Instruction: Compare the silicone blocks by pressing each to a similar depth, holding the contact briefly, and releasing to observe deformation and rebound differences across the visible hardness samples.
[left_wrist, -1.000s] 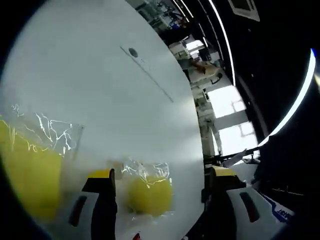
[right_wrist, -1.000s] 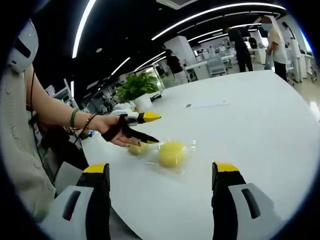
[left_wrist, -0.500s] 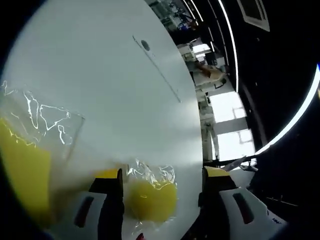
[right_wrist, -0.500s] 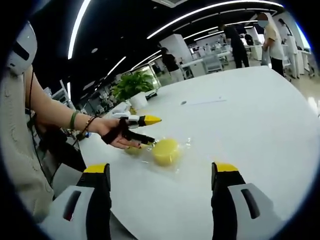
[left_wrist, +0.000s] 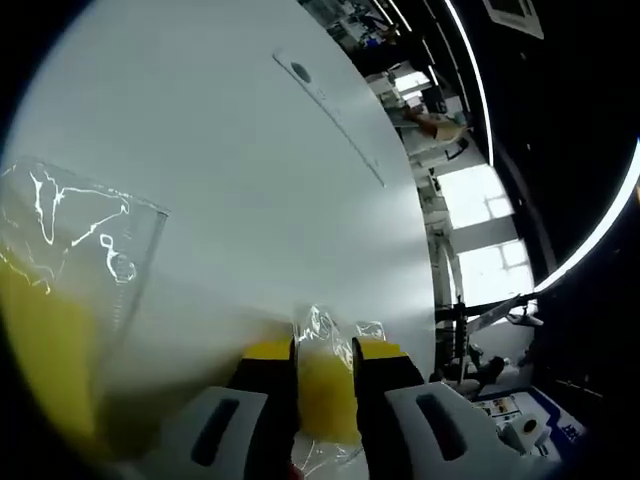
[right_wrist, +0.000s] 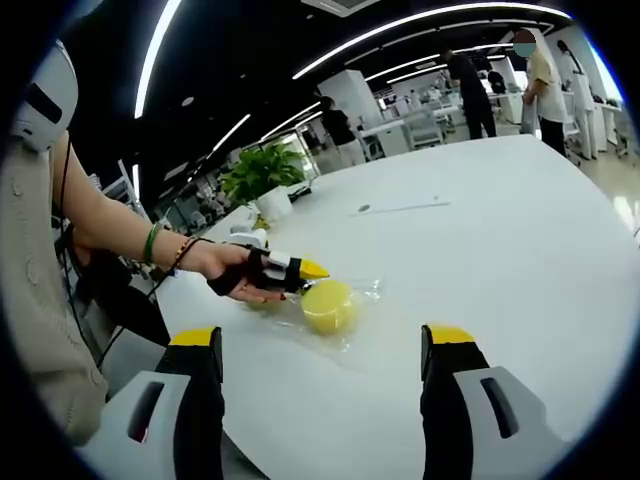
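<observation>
The left gripper (left_wrist: 325, 375) has its yellow-tipped jaws pinching a small yellow silicone block in a crinkled clear wrapper (left_wrist: 327, 395), which lies near the edge of the round white table (left_wrist: 250, 190). In the right gripper view that gripper (right_wrist: 290, 270) sits in the person's hand (right_wrist: 232, 275), just beside a larger round yellow silicone block in clear film (right_wrist: 326, 305); this larger block looms at the left of the left gripper view (left_wrist: 45, 350). The right gripper (right_wrist: 320, 360) hovers short of both blocks, jaws spread wide around nothing.

This looks like the hold phase of a squeeze on the smaller sample (the depth is hard to judge). The next move calls for opening slowly to watch the rebound, then matching that depth on the larger block.

The table edge is close on the person's side; beyond the blocks the tabletop offers broad open room, with a potted green plant (right_wrist: 262, 180) well apart.
</observation>
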